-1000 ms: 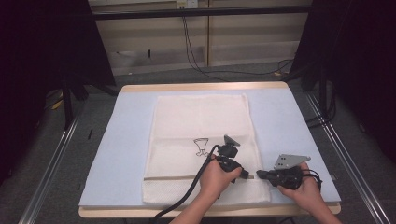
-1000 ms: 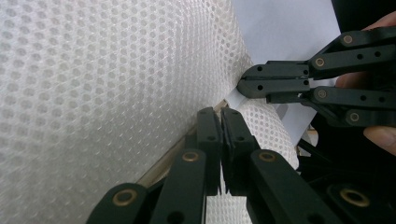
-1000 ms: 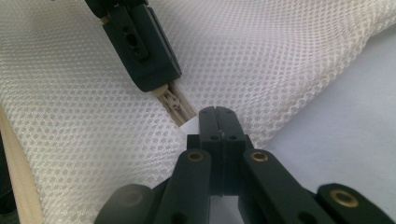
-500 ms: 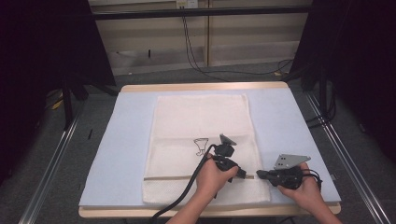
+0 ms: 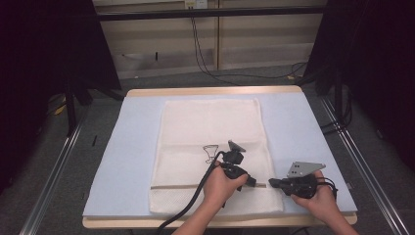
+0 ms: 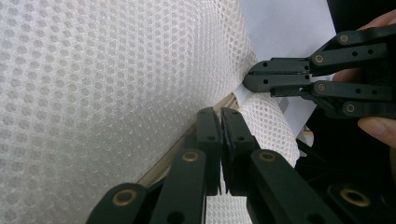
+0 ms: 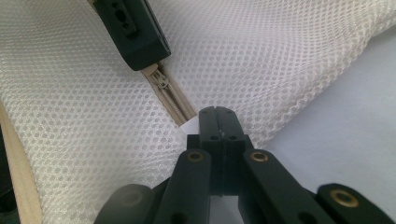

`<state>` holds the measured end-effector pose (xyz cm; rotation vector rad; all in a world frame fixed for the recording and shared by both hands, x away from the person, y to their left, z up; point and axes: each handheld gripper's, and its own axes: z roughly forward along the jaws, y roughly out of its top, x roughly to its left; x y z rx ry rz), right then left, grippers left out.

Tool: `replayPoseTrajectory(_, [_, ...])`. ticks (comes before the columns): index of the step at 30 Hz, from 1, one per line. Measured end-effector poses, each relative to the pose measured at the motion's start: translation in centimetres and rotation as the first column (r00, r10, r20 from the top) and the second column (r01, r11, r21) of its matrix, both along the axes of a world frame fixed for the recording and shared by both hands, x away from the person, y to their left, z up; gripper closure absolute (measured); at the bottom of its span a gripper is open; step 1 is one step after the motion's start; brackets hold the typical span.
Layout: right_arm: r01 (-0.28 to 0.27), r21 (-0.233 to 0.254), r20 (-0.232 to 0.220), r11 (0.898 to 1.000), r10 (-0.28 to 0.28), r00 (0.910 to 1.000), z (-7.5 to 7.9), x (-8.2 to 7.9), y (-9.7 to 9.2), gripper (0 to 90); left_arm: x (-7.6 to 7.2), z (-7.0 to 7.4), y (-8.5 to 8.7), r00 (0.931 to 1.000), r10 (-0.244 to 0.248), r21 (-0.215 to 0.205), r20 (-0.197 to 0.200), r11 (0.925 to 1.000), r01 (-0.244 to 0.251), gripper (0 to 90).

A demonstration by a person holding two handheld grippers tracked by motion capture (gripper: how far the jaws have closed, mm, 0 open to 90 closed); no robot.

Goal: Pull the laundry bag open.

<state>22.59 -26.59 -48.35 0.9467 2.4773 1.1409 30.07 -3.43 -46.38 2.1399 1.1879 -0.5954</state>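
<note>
Wooden table (image 5: 210, 91), pale blue mat (image 5: 132, 161) over it, white mesh bag (image 5: 210, 127) on mat

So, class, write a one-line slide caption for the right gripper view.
Right gripper, jaws shut, pinches the white mesh bag at the zipper end, left gripper beyond.

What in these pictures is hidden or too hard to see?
- Zipper pull: right gripper view, half hidden under the left gripper.
- Wire hanger: high view, too small for detail.
- Mesh bag: contents not discernible in any view.
- Right gripper: left gripper view, cut off by the right edge.
</note>
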Motion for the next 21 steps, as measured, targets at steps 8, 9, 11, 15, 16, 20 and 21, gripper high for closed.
replayPoseTrajectory(8, [-0.012,0.000,0.003,1.000,0.012,0.9999,0.0,0.1,-0.1,90.0,0.3,0.1,0.6,0.9998,-0.021,-0.002,-0.007,0.9998,0.021,87.3])
replayPoseTrajectory(9, [-0.012,-0.001,0.002,1.000,0.012,0.9999,0.0,0.1,-0.1,90.0,0.2,0.1,0.6,0.9999,-0.009,-0.006,-0.014,0.9999,0.009,87.3])
replayPoseTrajectory(11, [-0.012,-0.001,0.002,1.000,0.012,0.9999,0.0,0.1,0.0,90.0,0.3,0.2,0.8,0.9999,-0.009,0.005,-0.008,0.9999,0.010,87.3])
replayPoseTrajectory(15, [-0.009,0.000,0.004,1.000,0.009,0.9999,0.0,0.0,0.0,90.0,0.3,0.3,1.3,1.0000,-0.002,0.002,-0.003,1.0000,0.002,87.3])
replayPoseTrajectory(16, [-0.011,0.001,0.002,1.000,0.011,0.9999,0.0,0.0,-0.1,90.0,0.3,0.4,1.3,1.0000,0.000,-0.001,-0.006,1.0000,0.000,87.3])
replayPoseTrajectory(20, [-0.009,0.001,0.000,1.000,0.009,1.0000,0.0,0.0,-0.1,90.0,0.4,0.4,1.7,1.0000,0.001,0.001,-0.009,1.0000,-0.001,87.3])
replayPoseTrajectory(21, [-0.010,0.000,0.001,1.000,0.010,1.0000,0.0,0.1,-0.1,90.0,0.4,0.4,1.7,0.9999,0.004,-0.007,-0.010,1.0000,-0.004,87.3])
